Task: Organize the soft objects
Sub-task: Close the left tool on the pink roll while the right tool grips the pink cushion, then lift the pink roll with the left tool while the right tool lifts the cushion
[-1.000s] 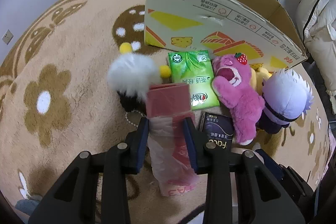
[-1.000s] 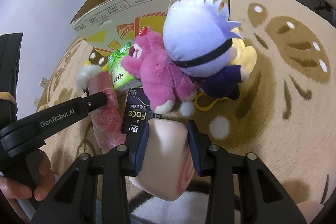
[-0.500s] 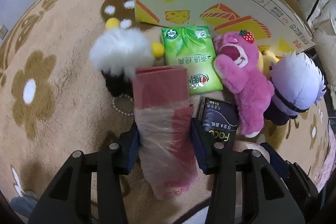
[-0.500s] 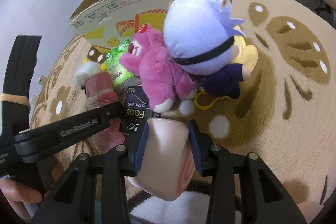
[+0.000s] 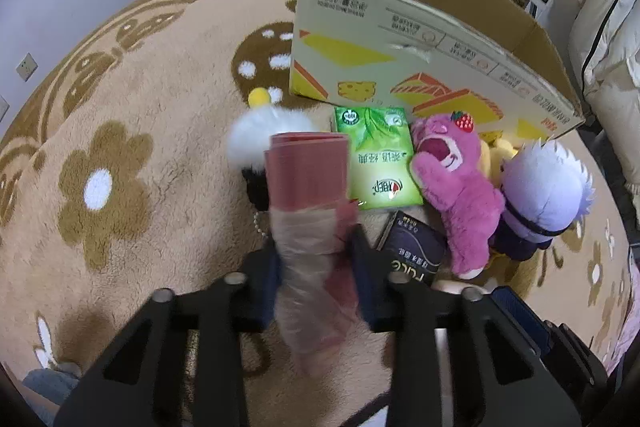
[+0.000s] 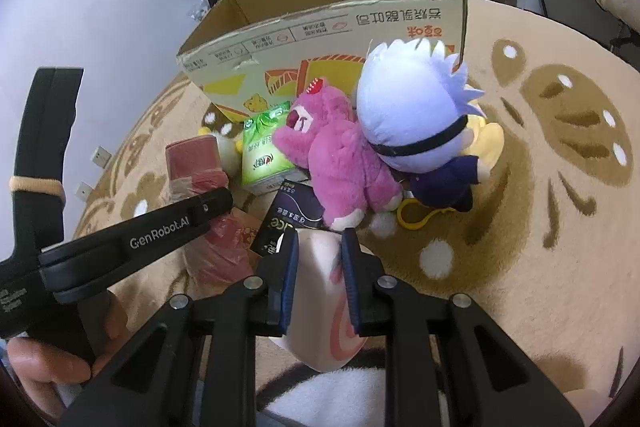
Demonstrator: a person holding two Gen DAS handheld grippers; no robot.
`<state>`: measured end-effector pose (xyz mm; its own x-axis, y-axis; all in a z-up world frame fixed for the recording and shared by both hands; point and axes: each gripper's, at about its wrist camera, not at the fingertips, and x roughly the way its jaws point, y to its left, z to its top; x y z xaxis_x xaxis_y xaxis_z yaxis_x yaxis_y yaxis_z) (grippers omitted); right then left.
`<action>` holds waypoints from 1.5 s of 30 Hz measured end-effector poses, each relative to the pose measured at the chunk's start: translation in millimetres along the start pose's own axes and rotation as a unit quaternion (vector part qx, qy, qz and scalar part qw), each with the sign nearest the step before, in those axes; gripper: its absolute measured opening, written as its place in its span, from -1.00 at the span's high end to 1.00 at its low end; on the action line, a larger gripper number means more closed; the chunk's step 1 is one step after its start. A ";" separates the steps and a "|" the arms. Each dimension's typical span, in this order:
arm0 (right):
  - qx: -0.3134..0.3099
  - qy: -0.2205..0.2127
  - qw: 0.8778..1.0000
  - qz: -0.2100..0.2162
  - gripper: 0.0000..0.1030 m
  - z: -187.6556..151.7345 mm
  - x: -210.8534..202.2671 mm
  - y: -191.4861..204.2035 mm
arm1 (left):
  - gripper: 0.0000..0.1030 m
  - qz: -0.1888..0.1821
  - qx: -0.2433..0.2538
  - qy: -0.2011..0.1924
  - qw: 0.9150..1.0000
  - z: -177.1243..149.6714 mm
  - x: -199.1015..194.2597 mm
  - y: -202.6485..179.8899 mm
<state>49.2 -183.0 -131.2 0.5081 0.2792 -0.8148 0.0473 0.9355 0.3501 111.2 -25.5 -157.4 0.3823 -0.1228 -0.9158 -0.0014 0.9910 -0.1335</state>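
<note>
Red packet in clear wrap (image 5: 310,211), clamped by the just-closing left gripper (image 5: 316,263), long axis pointing away toward the cardboard box (image 5: 400,39). Right gripper (image 6: 318,267), likewise just closing, squeezes a cream swirl-roll plush (image 6: 320,307) above the rug (image 6: 540,227).

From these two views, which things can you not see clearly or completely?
- Inside of the cardboard box: both views, hidden by its front wall.
- Yellow plush: both views, mostly covered by the purple-haired doll and pink bear.
- Black item under the white fluffy toy: left wrist view, covered by the red pack.
- Cream roll plush: right wrist view, its sides hidden behind the right gripper.
</note>
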 end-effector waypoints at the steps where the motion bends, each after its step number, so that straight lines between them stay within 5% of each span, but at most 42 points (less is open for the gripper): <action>1: 0.002 -0.002 1.000 0.003 0.66 0.3 -0.6 -0.3 | 0.66 -0.004 -0.002 -0.002 1.000 0.7 -0.5 -0.5; 11: -0.030 -0.007 0.999 0.020 0.82 -3.5 -10.7 11.1 | 0.69 -0.006 0.001 -0.039 0.999 -3.7 -21.8 4.0; 22: -0.033 -0.062 0.997 0.030 0.86 5.7 -42.3 10.5 | 0.71 -0.014 0.022 -0.103 0.994 -4.0 -65.3 0.4; 28: -0.050 -0.098 0.993 0.040 0.99 13.8 -60.2 14.0 | 0.71 0.012 0.063 -0.128 0.990 -2.7 -85.4 -9.9; 34: -0.027 -0.043 0.997 0.054 0.97 12.3 -39.6 7.0 | 0.71 0.040 0.079 -0.147 0.985 -0.7 -96.4 -8.5; 36: -0.022 -0.030 0.998 0.048 0.88 7.3 -38.9 5.8 | 0.71 0.040 0.078 -0.148 0.985 0.1 -97.6 -6.9; 38: -0.021 -0.011 0.999 0.047 0.52 5.8 -36.8 5.2 | 0.70 0.037 0.076 -0.149 0.985 0.5 -97.3 -6.1; 40: -0.017 0.013 0.999 0.041 -0.35 0.8 -33.4 5.3 | 0.70 0.041 0.079 -0.151 0.984 0.2 -97.4 -6.3; 45: -0.025 0.050 0.998 0.028 -0.37 -11.2 -20.7 10.2 | 0.70 0.040 0.079 -0.154 0.984 0.8 -97.0 -7.0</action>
<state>29.5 -176.8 -116.0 0.4199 0.3500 -0.8374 -0.0231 0.9265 0.3757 74.9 -20.5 -67.3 0.6484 -0.0467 -0.7599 0.0918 0.9956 0.0171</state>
